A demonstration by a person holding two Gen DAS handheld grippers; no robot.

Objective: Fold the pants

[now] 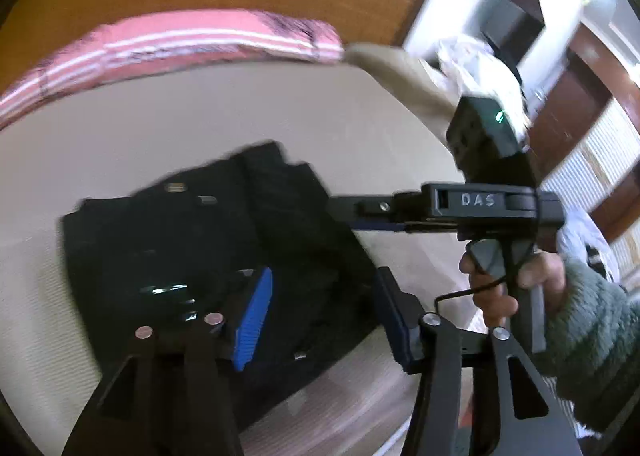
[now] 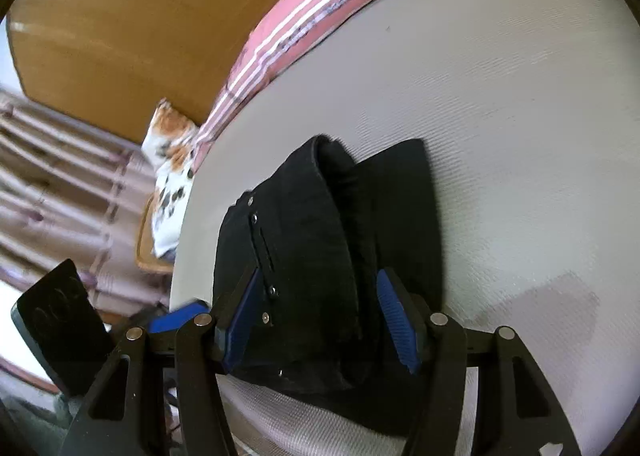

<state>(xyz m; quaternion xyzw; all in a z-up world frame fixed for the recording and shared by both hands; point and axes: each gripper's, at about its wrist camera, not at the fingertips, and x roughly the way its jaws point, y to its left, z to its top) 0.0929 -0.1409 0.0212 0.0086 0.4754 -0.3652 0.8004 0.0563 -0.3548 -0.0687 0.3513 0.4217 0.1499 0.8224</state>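
Pink striped pillow (image 1: 168, 40), wooden headboard (image 2: 120, 24)

In the left wrist view, motion blur smears the black pants (image 1: 192, 264) at center and the pink striped pillow (image 1: 180, 40) at upper left. In the right wrist view, the pants' lower edge is hidden behind the right gripper (image 2: 320, 320), and the patterned cloth (image 2: 170, 172) at left is blurred.

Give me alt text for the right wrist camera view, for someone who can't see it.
Folded black pants lie on a pale mattress, framed by the right gripper with its blue-padded fingers spread open. A pink striped blanket runs along the mattress's far edge.
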